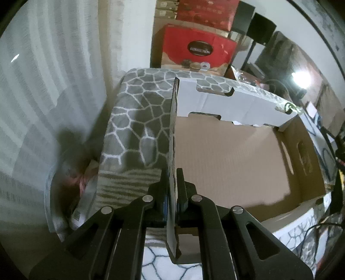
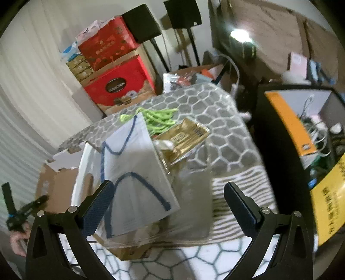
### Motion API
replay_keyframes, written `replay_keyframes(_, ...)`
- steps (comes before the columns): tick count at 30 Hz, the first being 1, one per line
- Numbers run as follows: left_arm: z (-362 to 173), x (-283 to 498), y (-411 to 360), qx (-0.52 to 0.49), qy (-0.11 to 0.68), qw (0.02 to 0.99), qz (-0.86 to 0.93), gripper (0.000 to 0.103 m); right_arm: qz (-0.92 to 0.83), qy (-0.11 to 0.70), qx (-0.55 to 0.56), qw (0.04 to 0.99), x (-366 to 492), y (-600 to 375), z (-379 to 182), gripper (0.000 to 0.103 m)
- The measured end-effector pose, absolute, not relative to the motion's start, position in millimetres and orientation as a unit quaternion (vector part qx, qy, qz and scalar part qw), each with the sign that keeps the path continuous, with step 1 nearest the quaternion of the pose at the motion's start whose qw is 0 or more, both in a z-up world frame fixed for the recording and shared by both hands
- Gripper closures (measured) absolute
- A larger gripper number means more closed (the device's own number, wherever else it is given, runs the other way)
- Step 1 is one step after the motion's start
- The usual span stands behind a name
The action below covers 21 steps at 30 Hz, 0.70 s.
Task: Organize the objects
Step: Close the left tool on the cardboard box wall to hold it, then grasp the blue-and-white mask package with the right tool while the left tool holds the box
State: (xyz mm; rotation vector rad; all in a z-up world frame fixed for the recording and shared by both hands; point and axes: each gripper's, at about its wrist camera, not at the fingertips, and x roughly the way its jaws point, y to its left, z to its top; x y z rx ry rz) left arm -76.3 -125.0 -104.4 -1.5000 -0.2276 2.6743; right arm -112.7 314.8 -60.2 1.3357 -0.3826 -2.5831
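Left gripper point(image 1: 171, 189): jaws closed on the raised side flap point(image 1: 173, 133) of the cardboard box point(image 1: 232, 159). The flap is seen edge-on, so its face cannot be read; its near end is cut off behind the gripper's body. The box is open, with a bare brown floor, a white far wall with slot cut-outs and a brown right wall with a handle slot.

Right gripper point(image 2: 169, 191): jaws wide apart, holding nothing, hovering above a clear plastic sheet point(image 2: 194, 189). The sheet is blurred and its edges are hard to trace.

Under and beside the sheet: a white flap with blue line pattern point(image 2: 138, 163), tilted over the box's right side and hiding part of the interior; gold packets point(image 2: 185, 137) just right of it; a green cord point(image 2: 159, 120) at the far end, partly covered by the flap. Something pale lies beneath the flap's near corner; it cannot be identified.

Surface: grey blanket with white honeycomb pattern point(image 1: 138, 120), bearing the box.

Surroundings: red cartons point(image 2: 116, 79) stacked far left; black speakers on stands point(image 2: 183, 15) behind; a black bin with cables point(image 2: 312, 129) at right, cut off by the frame edge; a yellow printed sheet point(image 2: 332, 204), text blurred. A hand point(image 2: 18, 241) shows at the lower left edge of the right wrist view, mostly out of frame.
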Motion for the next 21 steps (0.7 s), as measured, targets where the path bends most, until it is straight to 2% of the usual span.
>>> replay_keyframes(3,-104,-75,-123,-0.487,-0.076,0.028,0.869,0.098,-0.871,-0.138,0.457,0.113,-112,312,-64,0.007)
replay_keyframes(5,-105,-75,-121,-0.487,-0.076,0.028,0.87,0.098,-0.869,-0.139,0.459,0.122,-112,309,-64,0.018)
replay_keyframes(7,-105,-75,-121,-0.487,-0.077,0.028,0.869,0.098,-0.867,-0.132,0.463,0.127,-112,306,-65,0.041)
replay_keyframes(8,-105,-75,-122,-0.487,-0.077,0.028,0.87,0.098,-0.868,-0.125,0.465,0.124,-112,303,-66,0.048)
replay_keyframes(10,-105,-75,-121,-0.487,-0.077,0.028,0.87,0.098,-0.871,-0.113,0.464,0.12,-111,299,-65,0.073)
replay_keyframes(13,-106,-74,-122,-0.487,-0.081,0.027,0.869,0.098,-0.879,-0.101,0.451,0.12,-106,294,-59,0.085)
replay_keyframes(15,-105,-74,-121,-0.487,-0.082,0.028,0.869,0.098,-0.885,-0.088,0.44,0.123,-104,289,-53,0.09)
replay_keyframes(21,-105,-75,-120,-0.488,-0.084,0.03,0.868,0.097,-0.888,-0.078,0.42,0.17,-96,271,-40,0.096)
